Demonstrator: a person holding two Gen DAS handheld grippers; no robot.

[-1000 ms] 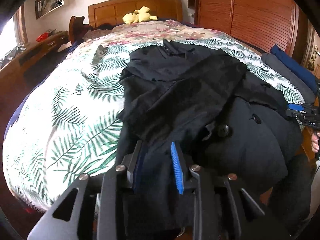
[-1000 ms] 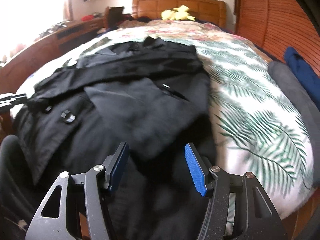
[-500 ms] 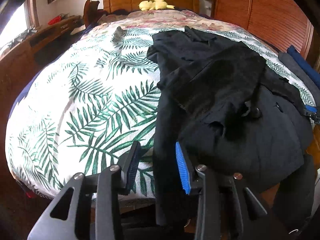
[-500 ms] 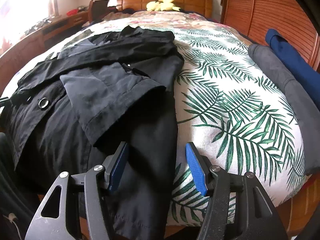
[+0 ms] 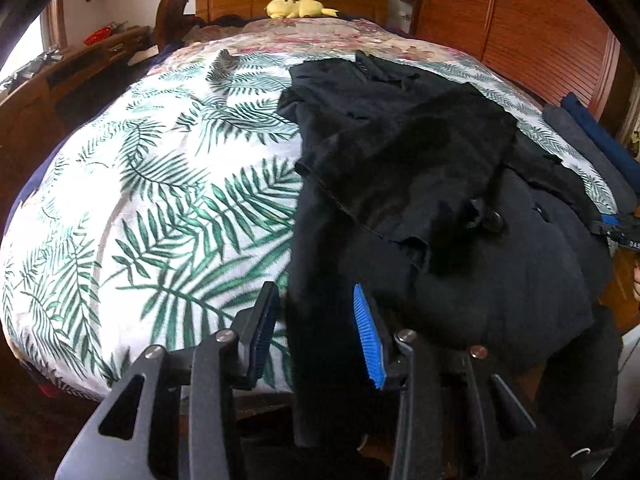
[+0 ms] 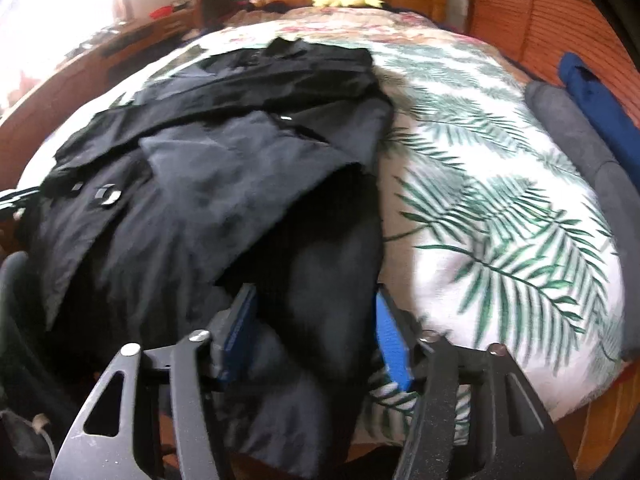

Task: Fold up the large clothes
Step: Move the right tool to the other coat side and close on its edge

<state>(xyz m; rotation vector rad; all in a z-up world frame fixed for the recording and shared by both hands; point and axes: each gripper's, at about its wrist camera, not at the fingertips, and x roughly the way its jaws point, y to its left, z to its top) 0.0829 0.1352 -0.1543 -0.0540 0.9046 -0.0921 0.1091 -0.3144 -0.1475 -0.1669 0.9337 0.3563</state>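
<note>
Left fingers [image 5: 366,336] parted wider astride coat [image 5: 440,208] edge, right gripper [image 6: 316,334] closing around hem, bedspread [image 5: 168,200] unchanged

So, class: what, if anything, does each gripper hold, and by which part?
Nothing is gripped yet. Each straddles the black coat's bottom hem: left gripper open, right gripper closing.

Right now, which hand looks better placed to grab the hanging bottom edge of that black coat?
Probably the right: the right gripper already straddles the black coat fabric, jaws closing. The left gripper only catches its side edge.
</note>
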